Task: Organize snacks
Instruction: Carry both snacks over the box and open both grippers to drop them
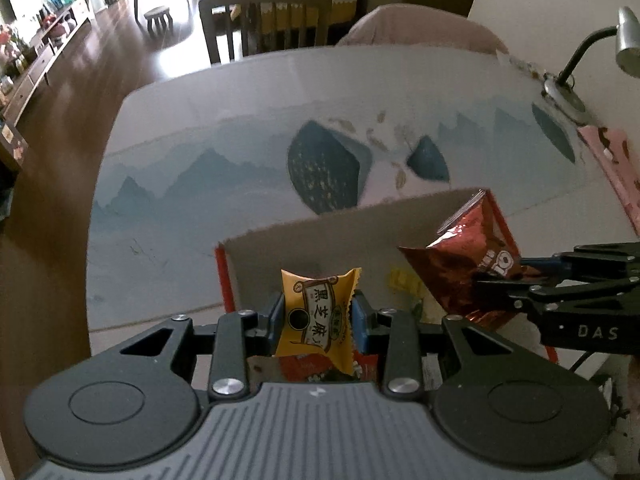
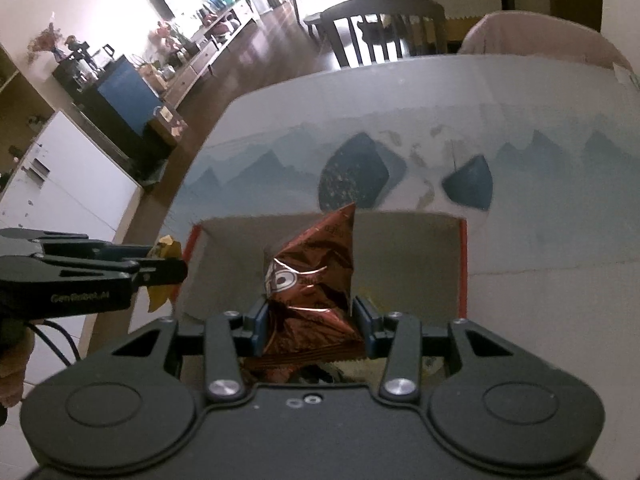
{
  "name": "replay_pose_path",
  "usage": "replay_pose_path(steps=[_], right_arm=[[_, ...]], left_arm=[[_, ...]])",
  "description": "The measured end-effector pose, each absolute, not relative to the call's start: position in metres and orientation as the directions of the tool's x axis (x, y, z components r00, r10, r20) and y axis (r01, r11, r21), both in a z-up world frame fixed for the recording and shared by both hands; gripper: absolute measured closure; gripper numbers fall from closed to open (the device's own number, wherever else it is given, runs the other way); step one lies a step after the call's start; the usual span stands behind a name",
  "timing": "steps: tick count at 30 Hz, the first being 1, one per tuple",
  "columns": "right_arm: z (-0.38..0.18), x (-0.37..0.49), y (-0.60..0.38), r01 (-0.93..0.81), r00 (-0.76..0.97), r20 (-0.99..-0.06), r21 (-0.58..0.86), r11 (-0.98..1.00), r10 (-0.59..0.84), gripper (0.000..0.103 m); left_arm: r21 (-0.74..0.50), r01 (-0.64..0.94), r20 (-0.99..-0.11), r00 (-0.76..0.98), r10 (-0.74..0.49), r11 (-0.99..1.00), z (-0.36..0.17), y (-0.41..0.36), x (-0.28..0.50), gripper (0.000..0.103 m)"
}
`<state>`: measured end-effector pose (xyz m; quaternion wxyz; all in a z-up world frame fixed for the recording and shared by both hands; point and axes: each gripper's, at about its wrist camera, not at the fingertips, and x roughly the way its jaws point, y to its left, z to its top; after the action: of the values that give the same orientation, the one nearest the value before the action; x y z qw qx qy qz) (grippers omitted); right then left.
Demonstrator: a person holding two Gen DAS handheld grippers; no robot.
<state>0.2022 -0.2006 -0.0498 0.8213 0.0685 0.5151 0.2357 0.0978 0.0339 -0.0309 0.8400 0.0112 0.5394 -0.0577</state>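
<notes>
My left gripper [image 1: 318,318] is shut on a small yellow snack packet [image 1: 316,312] with dark lettering, held over the near end of an open cardboard box [image 1: 320,236]. My right gripper [image 2: 310,322] is shut on a crinkled red-brown foil snack bag [image 2: 316,276], also above the box [image 2: 400,240]. In the left wrist view the right gripper [image 1: 516,284] comes in from the right with the foil bag [image 1: 464,264]. In the right wrist view the left gripper [image 2: 168,268] enters from the left with the yellow packet [image 2: 166,250]. More snack packets lie in the box bottom, mostly hidden.
The box has a red outer rim and stands near the front of a table [image 1: 200,200] covered by a blue mountain-print cloth. A pink packet [image 1: 612,168] and a desk lamp [image 1: 568,92] are at the right. Chairs [image 1: 264,20] stand behind the table.
</notes>
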Motion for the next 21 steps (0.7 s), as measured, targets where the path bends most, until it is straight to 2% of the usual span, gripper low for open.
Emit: replay_pose_path(steps=[21], right_arm=[[-0.114,0.210,-0.186,-0.329,0.251,-0.894,0.282,0.901,0.372,0.060]], left_arm=[[-0.051,0.082,-0.984,0.164,-0.064,0.995,-0.128,0.020,0.135,0.069]])
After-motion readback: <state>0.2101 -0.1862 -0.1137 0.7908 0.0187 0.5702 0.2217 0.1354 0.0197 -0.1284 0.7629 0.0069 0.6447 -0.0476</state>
